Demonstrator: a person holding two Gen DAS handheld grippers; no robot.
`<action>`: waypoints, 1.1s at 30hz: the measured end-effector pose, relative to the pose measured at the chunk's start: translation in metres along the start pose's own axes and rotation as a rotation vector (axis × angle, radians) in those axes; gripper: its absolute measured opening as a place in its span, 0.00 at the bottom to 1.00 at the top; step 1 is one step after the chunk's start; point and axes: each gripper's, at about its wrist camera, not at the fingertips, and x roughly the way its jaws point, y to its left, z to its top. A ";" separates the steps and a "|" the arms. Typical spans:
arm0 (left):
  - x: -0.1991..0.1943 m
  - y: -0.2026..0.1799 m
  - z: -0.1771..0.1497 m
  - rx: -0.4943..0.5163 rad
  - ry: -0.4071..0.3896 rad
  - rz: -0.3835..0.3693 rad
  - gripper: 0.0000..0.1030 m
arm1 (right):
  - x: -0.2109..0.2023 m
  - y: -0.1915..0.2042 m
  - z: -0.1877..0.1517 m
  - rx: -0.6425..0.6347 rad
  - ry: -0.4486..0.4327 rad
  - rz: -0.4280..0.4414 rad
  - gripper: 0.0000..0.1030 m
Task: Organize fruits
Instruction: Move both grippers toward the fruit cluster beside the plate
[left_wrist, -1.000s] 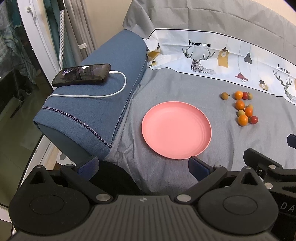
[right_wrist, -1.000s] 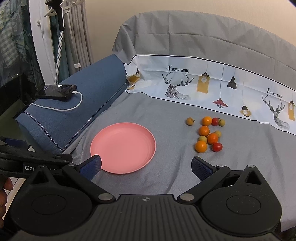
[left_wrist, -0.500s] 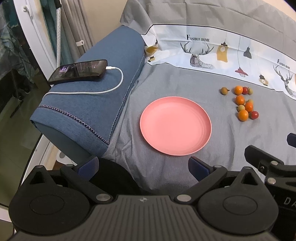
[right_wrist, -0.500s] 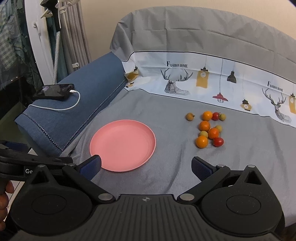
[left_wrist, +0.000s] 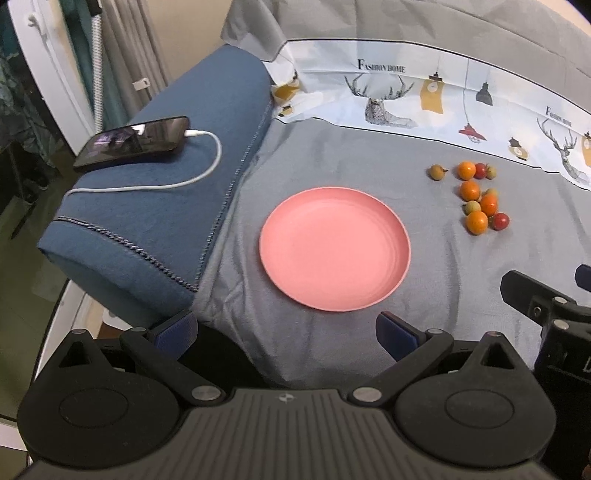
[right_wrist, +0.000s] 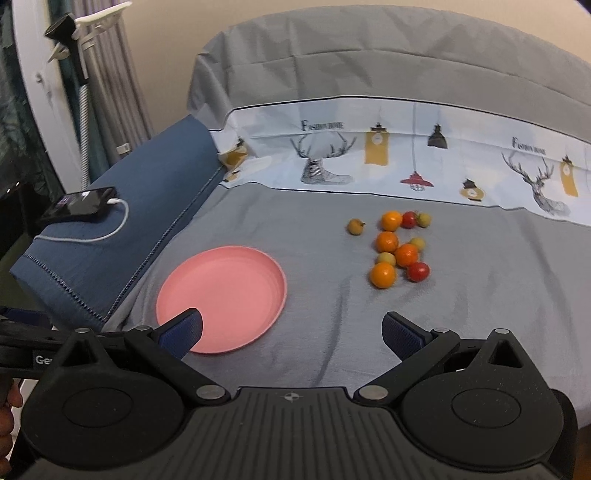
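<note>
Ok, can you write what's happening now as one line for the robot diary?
left gripper: open, empty | right gripper: open, empty | pink plate: empty | fruits: clustered on grey sheet

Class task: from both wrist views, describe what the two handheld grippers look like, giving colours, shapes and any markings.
Both match: the left gripper and right gripper have matte black bodies with a ribbed centre plate bearing a small round emblem, two round disc housings, silver rivets, and angled black linkages ending in dark blue textured fingers. White lettering starting "Ge" marks the left gripper's side, seen in the right view.
</note>
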 end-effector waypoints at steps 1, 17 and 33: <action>0.002 -0.002 0.001 0.000 0.010 -0.011 1.00 | 0.001 -0.005 -0.001 0.014 0.002 -0.011 0.99; 0.039 -0.060 0.036 0.099 0.049 -0.044 1.00 | 0.042 -0.077 -0.010 0.170 0.053 -0.164 0.99; 0.102 -0.153 0.078 0.175 0.093 -0.170 1.00 | 0.110 -0.167 -0.016 0.202 0.054 -0.358 0.99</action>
